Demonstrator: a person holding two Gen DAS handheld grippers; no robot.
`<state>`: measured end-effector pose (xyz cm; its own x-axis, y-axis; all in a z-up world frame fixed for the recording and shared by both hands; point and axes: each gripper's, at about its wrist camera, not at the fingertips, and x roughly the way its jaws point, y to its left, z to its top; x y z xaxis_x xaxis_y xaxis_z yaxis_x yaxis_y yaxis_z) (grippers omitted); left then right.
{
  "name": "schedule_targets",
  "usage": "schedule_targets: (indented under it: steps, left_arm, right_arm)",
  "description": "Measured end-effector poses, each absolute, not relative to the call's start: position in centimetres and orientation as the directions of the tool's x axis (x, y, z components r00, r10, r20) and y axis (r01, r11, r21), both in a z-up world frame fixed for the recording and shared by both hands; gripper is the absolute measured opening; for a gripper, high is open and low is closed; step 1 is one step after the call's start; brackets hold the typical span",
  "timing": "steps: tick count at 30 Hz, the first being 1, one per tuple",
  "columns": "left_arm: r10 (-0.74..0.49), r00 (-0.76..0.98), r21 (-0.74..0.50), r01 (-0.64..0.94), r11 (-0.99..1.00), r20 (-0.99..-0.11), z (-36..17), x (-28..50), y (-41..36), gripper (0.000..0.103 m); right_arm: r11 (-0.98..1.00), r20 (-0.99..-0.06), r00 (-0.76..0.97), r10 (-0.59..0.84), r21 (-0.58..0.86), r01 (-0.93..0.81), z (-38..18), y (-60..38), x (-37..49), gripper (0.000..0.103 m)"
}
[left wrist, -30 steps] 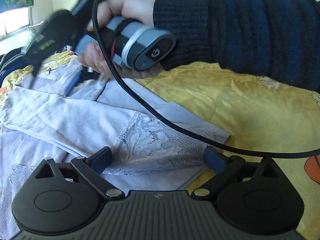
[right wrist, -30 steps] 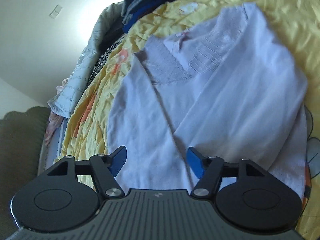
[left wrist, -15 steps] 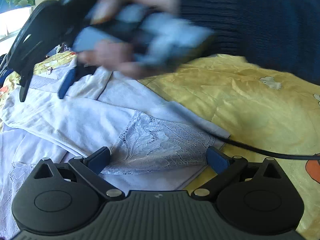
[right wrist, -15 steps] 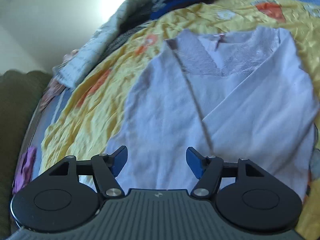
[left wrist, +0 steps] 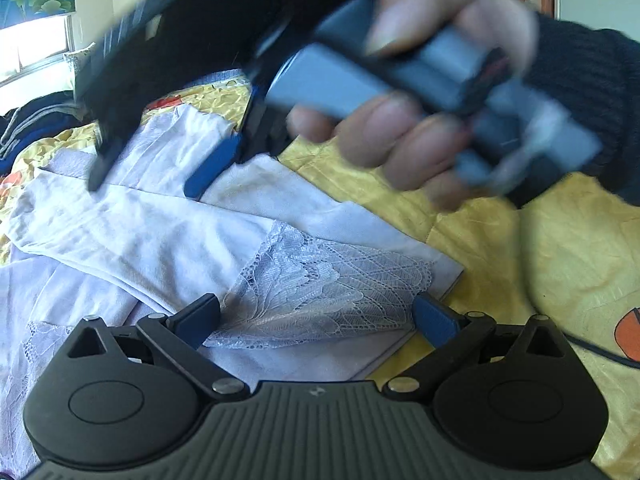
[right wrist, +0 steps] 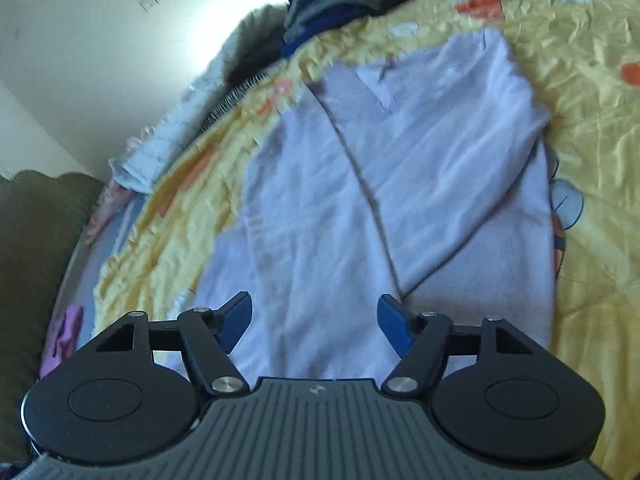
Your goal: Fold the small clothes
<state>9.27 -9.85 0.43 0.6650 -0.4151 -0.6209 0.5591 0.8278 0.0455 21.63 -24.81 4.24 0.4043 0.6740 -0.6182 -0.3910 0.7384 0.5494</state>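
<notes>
Folding a pale lilac top (left wrist: 168, 236) on a yellow bedspread (left wrist: 560, 248), both hand-held grippers empty.
Left hand-held gripper (left wrist: 316, 316) sits low over the lace-trimmed hem (left wrist: 320, 292) of the top, jaws wide apart, blue pads (left wrist: 434, 318) either side of the lace, clamped on nothing. Right hand-held gripper (left wrist: 146, 172), blurred in the left wrist view, is carried by a hand (left wrist: 412, 120) in a dark knit sleeve (left wrist: 584, 92) above the upper part of the top; jaws apart, nothing between them. Right wrist view: top (right wrist: 400, 184) lies flat, V-neck (right wrist: 372, 92) at the far end, one side folded in over the body. Pile of dark clothes (right wrist: 332, 12) sits past the neckline at the bed's far edge. Black cable (left wrist: 600, 350) trails over the bedspread at right.
</notes>
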Motion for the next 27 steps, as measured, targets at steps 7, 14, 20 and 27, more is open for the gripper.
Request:
schedule_targets:
  steps: [7,14,20,27]
  left_arm:
    - [-0.356,0.726,0.064,0.481,0.874,-0.588,0.9,8.2,-8.7,0.103]
    - [-0.243,0.811,-0.125,0.209,0.97,-0.532,3.4,5.8,3.0,0.103]
    - [-0.156,0.824,-0.464,-0.141,0.874,-0.545,3.6,5.7,14.6,0.103]
    - [-0.345,0.807,-0.705,-0.12,0.699,-0.479,1.5,7.7,14.6,0.103]
  right_arm:
    - [0.72,-0.695,0.264,0.668,0.516,-0.464,2.4,-24.6,18.7,0.072]
    - [0.738,-0.597,0.436,0.673,0.579,-0.347,3.2,-31.3,15.4,0.076]
    - [0.653,-0.484,0.505,0.715,0.72,-0.234,2.3,-35.7,13.6,0.075]
    - [0.609,-0.49,0.389,0.78,0.739,-0.289,1.1,-30.8,13.8,0.08]
